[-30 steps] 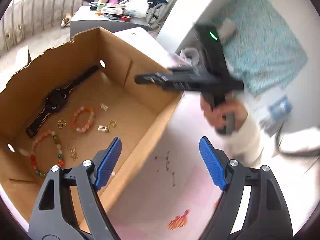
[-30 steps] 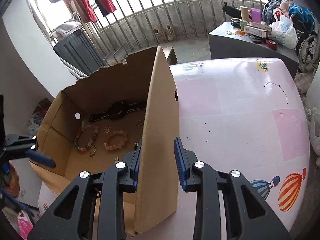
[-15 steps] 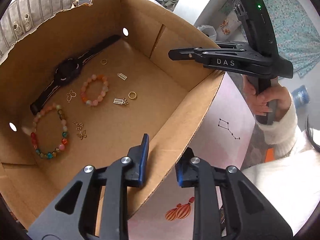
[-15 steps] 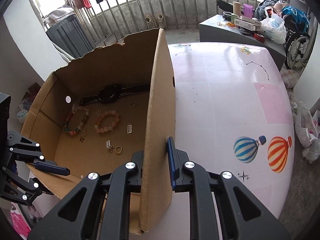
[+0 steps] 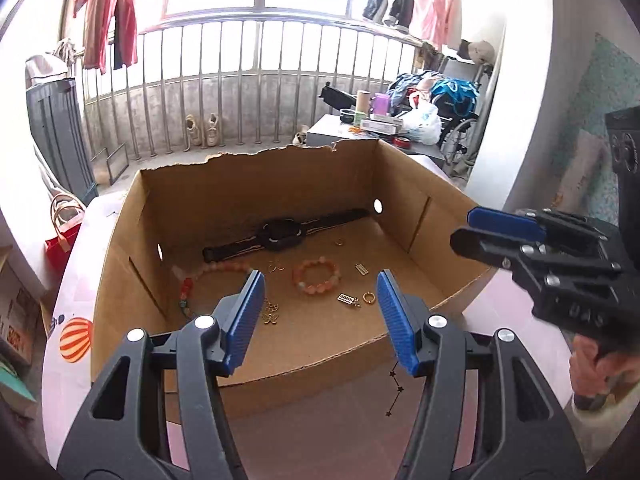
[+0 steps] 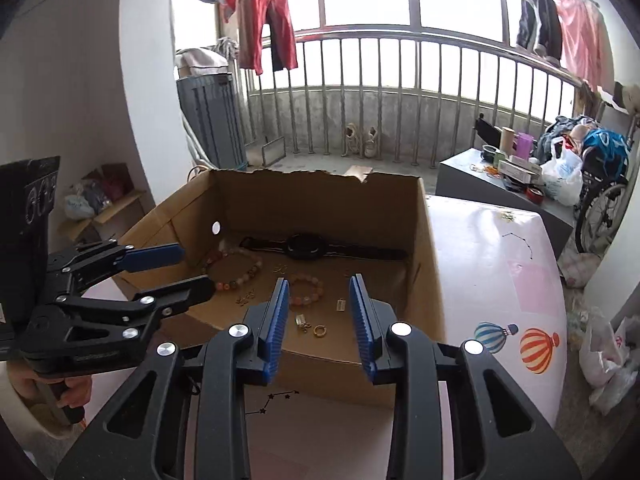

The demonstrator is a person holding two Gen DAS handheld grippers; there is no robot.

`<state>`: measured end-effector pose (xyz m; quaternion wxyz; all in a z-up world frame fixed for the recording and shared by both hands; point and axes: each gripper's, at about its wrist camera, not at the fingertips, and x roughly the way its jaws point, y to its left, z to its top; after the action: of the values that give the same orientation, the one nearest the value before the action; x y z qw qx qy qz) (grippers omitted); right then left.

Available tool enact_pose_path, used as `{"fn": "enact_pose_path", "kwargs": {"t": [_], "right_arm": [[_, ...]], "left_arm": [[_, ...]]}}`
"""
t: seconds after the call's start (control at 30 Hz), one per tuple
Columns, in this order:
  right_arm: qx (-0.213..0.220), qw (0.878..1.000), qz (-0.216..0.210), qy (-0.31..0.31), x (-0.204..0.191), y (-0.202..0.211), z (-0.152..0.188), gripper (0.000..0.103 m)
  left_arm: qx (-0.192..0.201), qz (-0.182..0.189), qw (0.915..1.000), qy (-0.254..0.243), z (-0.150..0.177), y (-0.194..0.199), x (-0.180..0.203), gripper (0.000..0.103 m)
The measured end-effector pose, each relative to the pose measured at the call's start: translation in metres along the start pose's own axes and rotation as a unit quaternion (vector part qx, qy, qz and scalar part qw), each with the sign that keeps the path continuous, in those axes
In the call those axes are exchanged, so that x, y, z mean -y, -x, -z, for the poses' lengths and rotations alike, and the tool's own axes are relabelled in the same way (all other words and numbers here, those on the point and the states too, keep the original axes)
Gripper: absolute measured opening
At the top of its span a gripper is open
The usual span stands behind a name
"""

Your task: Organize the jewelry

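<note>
On the pink-and-white printed surface (image 6: 496, 280) stands an open brown cardboard box (image 5: 256, 364) with torn upper edges, and all the jewelry lies loose on its floor, I think so that the small pieces cannot roll off the surface. A black wristwatch with a long strap (image 5: 280, 234) lies along the far wall. Nearer are a small bracelet of peach-coloured beads (image 5: 317, 277), a longer string of mixed coloured beads (image 6: 234, 268), a gold ring (image 6: 319, 330) and some little gold charms (image 5: 270, 317). The left tool (image 5: 320, 312) with blue pads hovers above the near wall of the box and points down into it. Its jaws have just been opening and stand about half apart, with nothing between them. The right tool (image 6: 318, 322) waits just beside it over the same wall. Its jaws have also just been opening, to a narrower gap, and they hold nothing. Both tools are free of the cardboard and aimed at the pieces inside. My judgement is that the box now sits where the person wants it, and the picking of single pieces can begin. The ring and the charms are tiny, so the grip will need care.
</note>
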<state>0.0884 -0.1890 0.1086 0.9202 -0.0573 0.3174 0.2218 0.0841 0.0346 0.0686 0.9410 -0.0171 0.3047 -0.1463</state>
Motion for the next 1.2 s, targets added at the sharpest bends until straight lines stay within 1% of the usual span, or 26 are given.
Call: {"fn": "enact_pose_path", "kwargs": {"t": [0.07,0.13,0.2,0.23,0.27,0.37,0.4,0.43,0.47,0.53,0.57,0.6,0.67,0.73,0.8,0.97,1.03,1.07,1.13,1.2], "right_arm": [[-0.002,1.0,0.001,0.008,-0.007,-0.008,0.005,0.032],[0.022,1.0,0.003,0.009,-0.01,-0.007,0.01,0.036],[0.051,0.999,0.011,0.003,-0.005,-0.008,0.015,0.05],[0.07,0.997,0.007,-0.005,0.0,-0.008,0.019,0.053],[0.088,0.996,0.013,-0.002,0.0,-0.006,0.023,0.059],[0.149,0.988,0.022,0.016,-0.003,-0.003,0.036,0.061],[0.169,0.985,0.028,0.013,-0.001,-0.003,0.04,0.068],[0.178,0.983,0.035,0.013,0.0,-0.003,0.042,0.072],[0.178,0.983,0.032,0.01,0.002,-0.003,0.04,0.078],[0.178,0.984,0.025,0.015,0.002,-0.005,0.038,0.08],[0.179,0.983,0.021,0.018,0.002,-0.006,0.038,0.082],[0.179,0.983,0.016,0.02,0.002,-0.006,0.037,0.084],[0.18,0.983,0.008,0.023,0.002,-0.007,0.037,0.087],[0.179,0.983,0.003,0.027,0.001,-0.008,0.036,0.09],[0.181,0.983,-0.003,0.032,-0.001,-0.007,0.038,0.096],[0.187,0.982,-0.006,0.033,0.0,-0.007,0.037,0.097],[0.186,0.982,-0.005,0.033,0.0,-0.008,0.039,0.097],[0.186,0.982,-0.005,0.033,0.001,-0.008,0.038,0.097],[0.186,0.982,-0.003,0.032,0.001,-0.009,0.038,0.097],[0.187,0.982,-0.003,0.03,0.002,-0.01,0.038,0.097]], "left_arm": [[0.016,-0.006,0.9995,0.026,0.0,0.001,-0.006,0.055],[0.029,-0.034,0.9986,0.028,0.002,0.001,-0.005,0.055],[0.051,-0.052,0.9971,0.02,0.003,0.001,-0.002,0.062],[0.065,-0.059,0.996,0.018,0.004,0.005,0.0,0.064],[0.081,-0.063,0.9946,0.015,0.004,0.007,0.0,0.067],[0.105,-0.074,0.9916,0.01,0.005,0.005,-0.001,0.077],[0.116,-0.077,0.9902,0.007,0.006,0.007,-0.002,0.082],[0.132,-0.079,0.9881,0.0,0.009,0.008,-0.003,0.084],[0.138,-0.078,0.9873,-0.003,0.009,0.01,-0.003,0.086],[0.136,-0.077,0.9877,-0.003,0.009,0.007,-0.004,0.086],[0.14,-0.077,0.9871,-0.005,0.01,0.006,-0.004,0.086],[0.149,-0.079,0.9856,-0.008,0.011,0.005,-0.004,0.088],[0.18,-0.085,0.9797,-0.02,0.018,0.006,-0.003,0.088],[0.183,-0.088,0.9789,-0.019,0.019,0.008,-0.004,0.09],[0.189,-0.086,0.9779,-0.024,0.024,0.012,-0.005,0.087],[0.187,-0.067,0.9792,-0.038,0.026,0.015,-0.008,0.084],[0.188,-0.083,0.9778,-0.039,0.027,0.018,-0.011,0.093],[0.185,-0.069,0.9798,-0.034,0.028,0.019,-0.015,0.095],[0.187,-0.051,0.9801,-0.045,0.029,0.023,-0.021,0.095],[0.188,-0.048,0.9798,-0.049,0.028,0.024,-0.021,0.095]]}}
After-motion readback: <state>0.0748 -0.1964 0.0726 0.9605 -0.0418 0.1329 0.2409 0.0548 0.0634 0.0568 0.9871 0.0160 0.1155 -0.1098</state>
